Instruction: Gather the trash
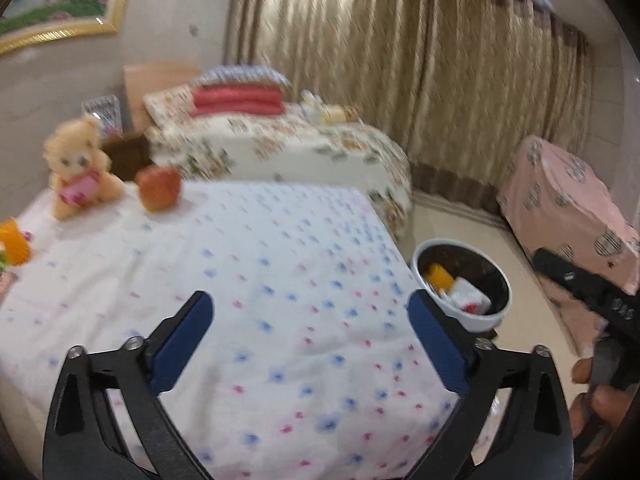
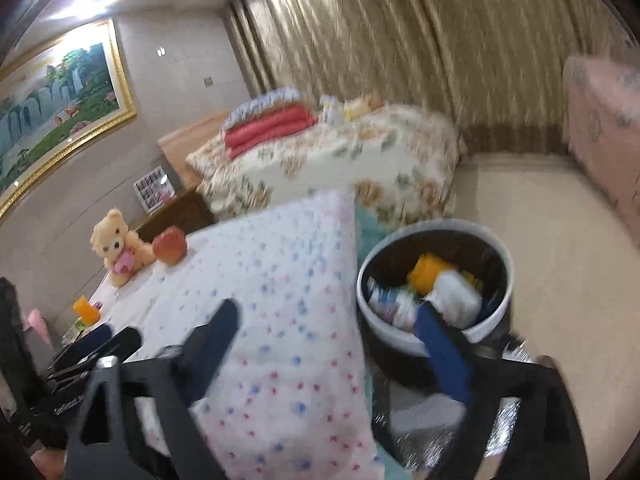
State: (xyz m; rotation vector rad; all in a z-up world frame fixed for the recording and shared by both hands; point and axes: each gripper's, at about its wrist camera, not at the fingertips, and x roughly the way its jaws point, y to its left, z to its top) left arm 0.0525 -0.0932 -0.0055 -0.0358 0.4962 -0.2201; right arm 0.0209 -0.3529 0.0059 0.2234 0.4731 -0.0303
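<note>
A white trash bin (image 1: 480, 322) with a dark liner stands on the floor just right of the table. Inside it lie an orange piece (image 1: 438, 274) and crumpled white packaging (image 1: 468, 296). My left gripper (image 1: 310, 298) hangs open over the white dotted tablecloth (image 1: 260, 240) with nothing between its blue pads. In the right wrist view my right gripper (image 2: 326, 308) is also open and empty, straddling the table's corner. Its right finger lies in front of the bin (image 2: 384, 336), which holds the orange piece (image 2: 430, 270) and the white packaging (image 2: 458, 298).
A teddy bear (image 1: 78, 168), a red apple-shaped object (image 1: 158, 188) and an orange object (image 1: 14, 242) sit along the table's far left side. A floral bed (image 1: 280, 148) lies behind, with pink covered furniture (image 1: 568, 208) at the right. A hand (image 1: 596, 400) shows at the lower right.
</note>
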